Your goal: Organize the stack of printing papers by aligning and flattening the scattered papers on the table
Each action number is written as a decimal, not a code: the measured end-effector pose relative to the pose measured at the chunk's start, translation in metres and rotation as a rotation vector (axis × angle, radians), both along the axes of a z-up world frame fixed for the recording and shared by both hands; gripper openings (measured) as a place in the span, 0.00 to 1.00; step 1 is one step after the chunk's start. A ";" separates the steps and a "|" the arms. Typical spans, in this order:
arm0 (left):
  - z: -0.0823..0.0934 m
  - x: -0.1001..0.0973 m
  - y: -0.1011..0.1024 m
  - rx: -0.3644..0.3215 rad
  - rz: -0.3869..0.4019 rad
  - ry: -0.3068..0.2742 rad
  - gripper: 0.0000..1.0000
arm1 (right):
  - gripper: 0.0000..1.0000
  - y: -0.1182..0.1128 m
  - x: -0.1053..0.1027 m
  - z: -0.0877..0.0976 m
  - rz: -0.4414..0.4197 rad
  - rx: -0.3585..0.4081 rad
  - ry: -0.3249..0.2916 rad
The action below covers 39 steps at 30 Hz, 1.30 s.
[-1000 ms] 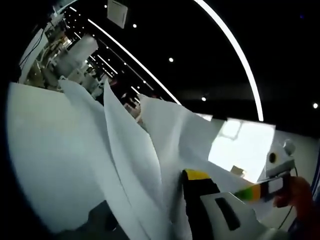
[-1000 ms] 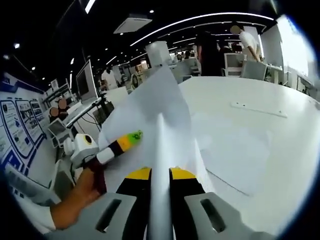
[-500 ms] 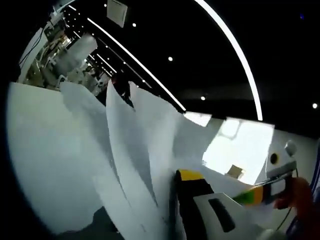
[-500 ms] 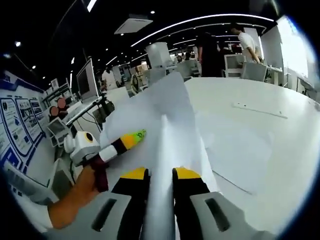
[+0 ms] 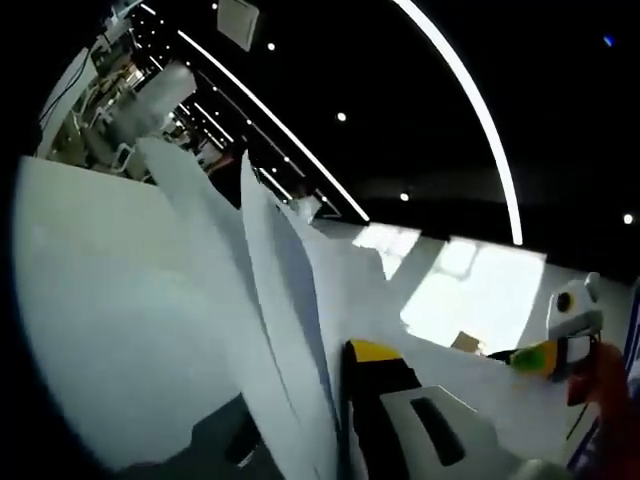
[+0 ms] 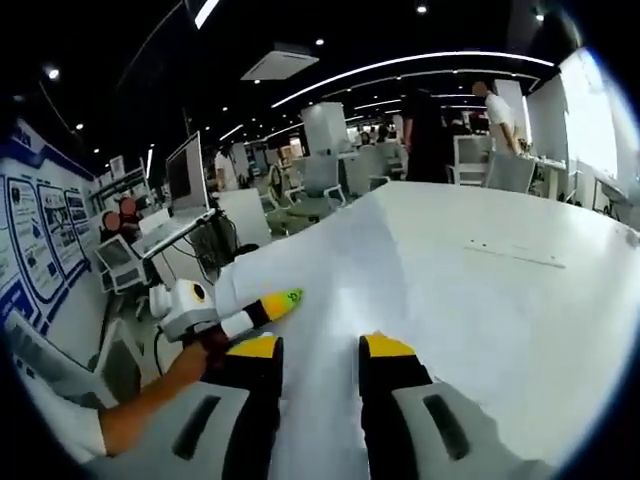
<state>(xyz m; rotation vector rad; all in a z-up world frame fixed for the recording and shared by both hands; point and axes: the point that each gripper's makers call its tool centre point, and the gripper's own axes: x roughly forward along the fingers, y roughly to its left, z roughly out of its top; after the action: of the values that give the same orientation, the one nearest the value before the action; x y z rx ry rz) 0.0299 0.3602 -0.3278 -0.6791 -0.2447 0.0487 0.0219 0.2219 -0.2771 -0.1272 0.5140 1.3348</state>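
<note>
White printing papers [image 5: 290,300] stand up edge-on right in front of the left gripper view. My left gripper [image 5: 335,355] is shut on them; its right jaw with the yellow tip shows and the sheets hide the other jaw. In the right gripper view the papers [image 6: 330,320] lie low and flat over the white table [image 6: 560,310]. My right gripper [image 6: 320,346] is open, its jaws set apart on either side of the sheet. The left gripper [image 6: 285,296], held by a hand [image 6: 180,370], meets the papers' near left edge. The right gripper [image 5: 540,355] shows at the far right.
The table's left edge drops to a desk with a monitor [image 6: 185,170] and office chairs [image 6: 320,180]. Two people [image 6: 430,125] stand past the table's far end. A thin strip [image 6: 505,255] lies on the table to the right.
My right gripper's jaws have spread apart and let go of the sheet that stood between them. That sheet has sunk from upright to nearly flat. The left gripper keeps its hold.
</note>
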 end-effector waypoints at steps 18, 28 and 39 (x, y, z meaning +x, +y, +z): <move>0.003 -0.003 0.000 0.001 -0.007 -0.015 0.06 | 0.27 0.003 0.050 -0.027 -0.031 -0.085 -0.074; 0.005 -0.005 0.001 -0.022 -0.013 -0.036 0.06 | 0.31 0.031 0.076 -0.053 0.026 -0.115 -0.059; 0.008 -0.006 -0.003 -0.020 -0.027 -0.048 0.06 | 0.34 0.062 0.083 -0.082 0.120 -0.136 -0.078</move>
<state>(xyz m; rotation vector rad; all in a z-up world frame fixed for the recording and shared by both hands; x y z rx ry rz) 0.0238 0.3574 -0.3195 -0.7038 -0.2818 0.0091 0.1047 0.2843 -0.3589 -0.3252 0.5371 1.4054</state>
